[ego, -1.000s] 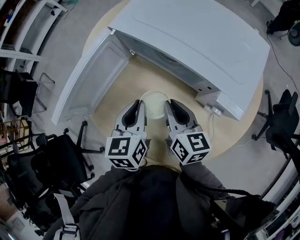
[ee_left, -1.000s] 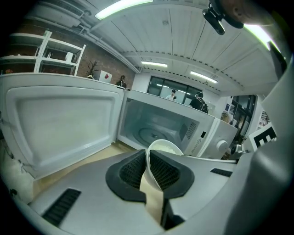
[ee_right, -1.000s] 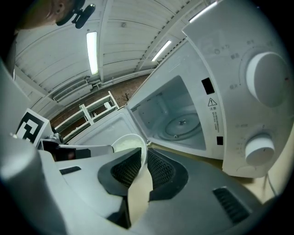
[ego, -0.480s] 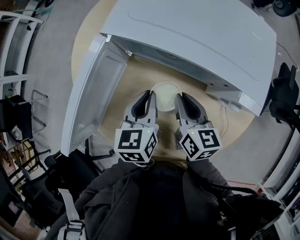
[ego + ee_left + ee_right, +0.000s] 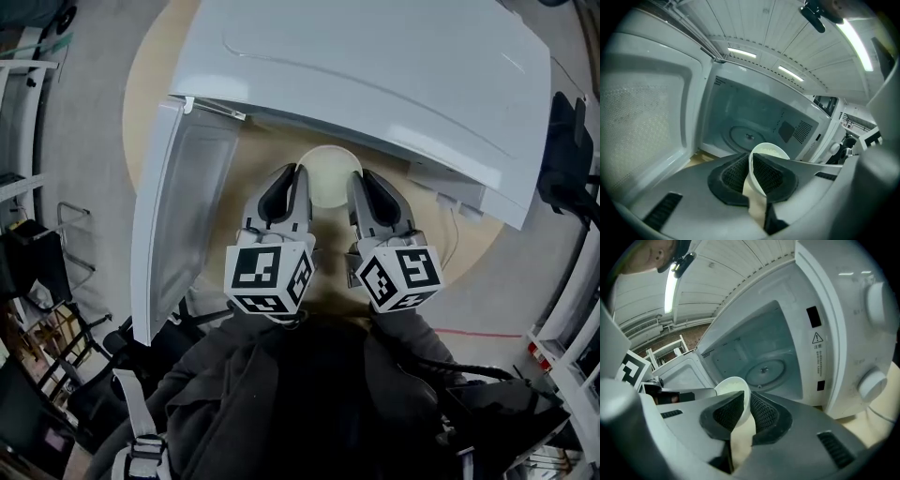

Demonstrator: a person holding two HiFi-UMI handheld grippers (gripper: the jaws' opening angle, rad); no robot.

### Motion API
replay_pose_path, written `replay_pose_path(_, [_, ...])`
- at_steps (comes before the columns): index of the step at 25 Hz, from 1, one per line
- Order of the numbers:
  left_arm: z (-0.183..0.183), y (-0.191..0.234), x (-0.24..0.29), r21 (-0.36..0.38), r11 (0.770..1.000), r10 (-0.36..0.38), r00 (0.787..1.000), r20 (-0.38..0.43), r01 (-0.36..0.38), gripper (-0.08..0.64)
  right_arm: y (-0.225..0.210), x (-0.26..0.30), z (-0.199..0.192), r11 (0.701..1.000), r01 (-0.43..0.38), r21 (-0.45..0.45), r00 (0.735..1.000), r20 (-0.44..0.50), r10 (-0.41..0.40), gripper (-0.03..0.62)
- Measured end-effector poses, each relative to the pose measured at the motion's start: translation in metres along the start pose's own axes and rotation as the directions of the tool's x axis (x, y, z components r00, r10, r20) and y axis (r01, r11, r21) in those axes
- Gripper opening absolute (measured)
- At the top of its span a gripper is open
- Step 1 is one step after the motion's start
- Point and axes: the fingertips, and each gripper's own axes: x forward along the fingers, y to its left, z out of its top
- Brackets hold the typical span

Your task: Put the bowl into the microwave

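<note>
Left tongs [image 5: 298, 178] [image 5: 751, 161]: clamped on bowl rim at 9 o'clock, thin wall pinched between ribbed black pads [image 5: 733, 174].
Right tongs [image 5: 356, 178] [image 5: 746, 401]: clamped on same rim at 3 o'clock, wall likewise pinched between the pads.
Bowl [image 5: 328, 173] [image 5: 769, 151] [image 5: 731, 386]: one, pale cream, round, upright. Held between both tongs at 12 o'clock from the person, clear of the surface, right at the mouth of the open cavity; whether past the threshold cannot be told.
Microwave [image 5: 375, 75]: one, white, at 12 o'clock beyond the bowl, cavity facing the person.
Door [image 5: 187, 216]: swung fully open toward 9 o'clock of the cavity, inner panel showing.
Turntable [image 5: 747, 137] [image 5: 764, 369]: round, on the cavity floor, bare.
Control panel [image 5: 843, 333]: at 3 o'clock of the cavity, with two white knobs [image 5: 874, 383], one above the other, and a small warning label.
Surface [image 5: 469, 248]: round, light wood, carrying the microwave.
Cable [image 5: 454, 223]: white, lying on the surface at 3 o'clock of the tongs.
Marker cubes [image 5: 267, 278]: one on each pair of tongs, at 6 o'clock of the bowl.
Dark clothing [image 5: 300, 403]: on the person, at 6 o'clock in the head view.
</note>
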Motion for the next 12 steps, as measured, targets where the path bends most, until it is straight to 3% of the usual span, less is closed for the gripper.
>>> replay_pose_path(12, [0.025, 0.004, 0.034, 0.035, 0.999, 0.005, 1.0, 0.007, -0.005, 0.038, -0.013, 0.027, 0.022, 0.999, 0.023, 0.046, 0.999, 0.04, -0.025, 0.049])
